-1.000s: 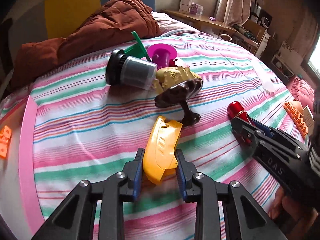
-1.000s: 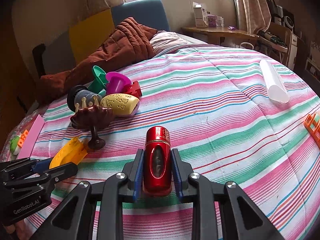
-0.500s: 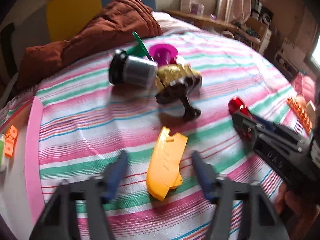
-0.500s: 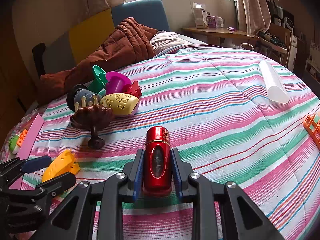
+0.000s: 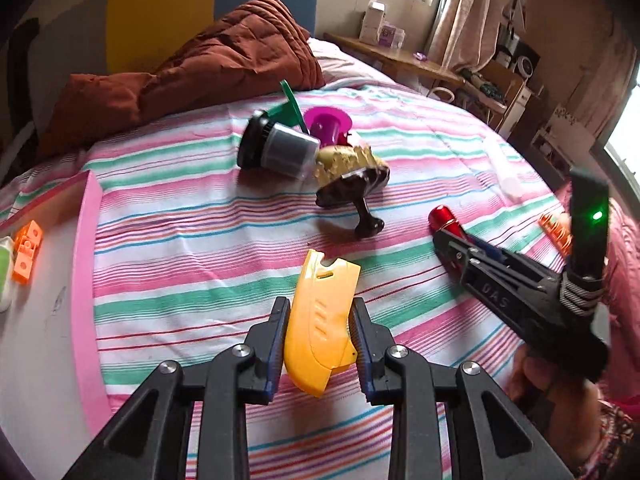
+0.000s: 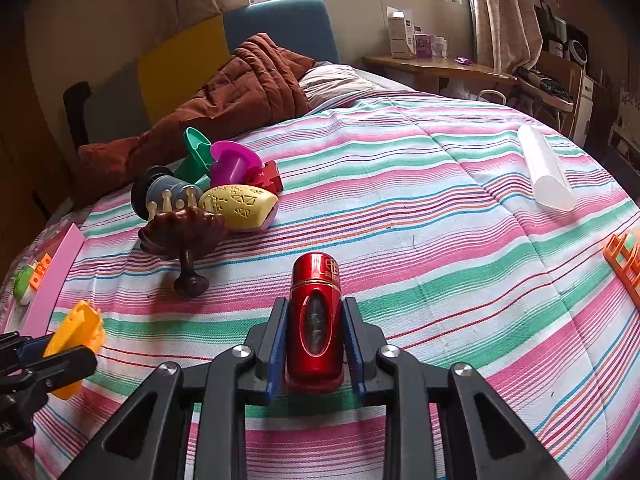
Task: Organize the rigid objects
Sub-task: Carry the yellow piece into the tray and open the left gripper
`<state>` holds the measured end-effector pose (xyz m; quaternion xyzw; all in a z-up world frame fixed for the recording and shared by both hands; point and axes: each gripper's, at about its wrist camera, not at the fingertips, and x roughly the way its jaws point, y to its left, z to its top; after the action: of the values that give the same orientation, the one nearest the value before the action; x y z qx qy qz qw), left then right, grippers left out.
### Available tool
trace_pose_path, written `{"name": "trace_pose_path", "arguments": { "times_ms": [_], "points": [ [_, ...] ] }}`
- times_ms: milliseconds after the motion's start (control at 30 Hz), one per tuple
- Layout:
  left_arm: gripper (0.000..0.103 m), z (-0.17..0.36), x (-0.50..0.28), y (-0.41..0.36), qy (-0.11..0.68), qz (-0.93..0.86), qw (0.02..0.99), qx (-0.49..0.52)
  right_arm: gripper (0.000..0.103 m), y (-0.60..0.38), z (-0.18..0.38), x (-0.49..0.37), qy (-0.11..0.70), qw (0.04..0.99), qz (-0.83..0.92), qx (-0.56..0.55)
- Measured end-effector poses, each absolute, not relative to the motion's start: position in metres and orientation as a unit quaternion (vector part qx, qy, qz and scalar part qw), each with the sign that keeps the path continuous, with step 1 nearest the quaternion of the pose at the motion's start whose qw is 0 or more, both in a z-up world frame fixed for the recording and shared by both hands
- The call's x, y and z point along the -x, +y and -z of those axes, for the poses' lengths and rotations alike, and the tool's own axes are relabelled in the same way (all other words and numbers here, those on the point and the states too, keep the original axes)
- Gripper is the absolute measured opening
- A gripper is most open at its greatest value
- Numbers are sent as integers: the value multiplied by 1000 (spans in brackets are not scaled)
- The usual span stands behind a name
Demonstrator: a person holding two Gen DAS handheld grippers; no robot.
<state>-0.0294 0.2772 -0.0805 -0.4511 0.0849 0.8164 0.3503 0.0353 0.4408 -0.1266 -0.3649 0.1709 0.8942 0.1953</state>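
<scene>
A yellow plastic piece (image 5: pixel 324 280) sits between the pads of my left gripper (image 5: pixel 320 308). The jaws are closing and both pads press on its sides, just above the striped bedspread (image 5: pixel 180 248). My right gripper (image 6: pixel 314 308) is shut on a red metal canister (image 6: pixel 315 280) that rests on the bed. In the right wrist view the left gripper (image 6: pixel 44 356) and the yellow piece (image 6: pixel 76 332) show at the lower left. Farther back lies a pile: a brown wooden stand (image 6: pixel 180 232), a yellow perforated shell (image 6: pixel 240 204), a black-capped grey jar (image 5: pixel 280 150), a magenta cup (image 5: pixel 326 122) and a green funnel (image 5: pixel 288 108).
A pink board (image 5: pixel 86 260) with an orange block (image 5: pixel 26 248) lies at the bed's left edge. A white tube (image 6: pixel 546 168) and an orange rack (image 6: pixel 624 256) lie on the right. A brown quilt (image 5: pixel 220 60) is bunched at the headboard. A person's hand (image 5: pixel 560 384) holds the right gripper.
The left gripper opened and drew back, leaving the yellow piece on the bed, then closed on it again farther along. The right gripper and red canister kept still.
</scene>
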Motion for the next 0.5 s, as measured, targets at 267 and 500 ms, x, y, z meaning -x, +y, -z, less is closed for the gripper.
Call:
{"name": "trace_pose_path", "arguments": {
  "times_ms": [267, 500],
  "points": [
    [30, 47, 50, 227, 32, -837, 329, 436, 26, 437, 127, -32, 157, 203, -893, 371],
    [30, 35, 92, 169, -7, -862, 277, 424, 26, 435, 118, -43, 159, 200, -906, 338]
  ]
}}
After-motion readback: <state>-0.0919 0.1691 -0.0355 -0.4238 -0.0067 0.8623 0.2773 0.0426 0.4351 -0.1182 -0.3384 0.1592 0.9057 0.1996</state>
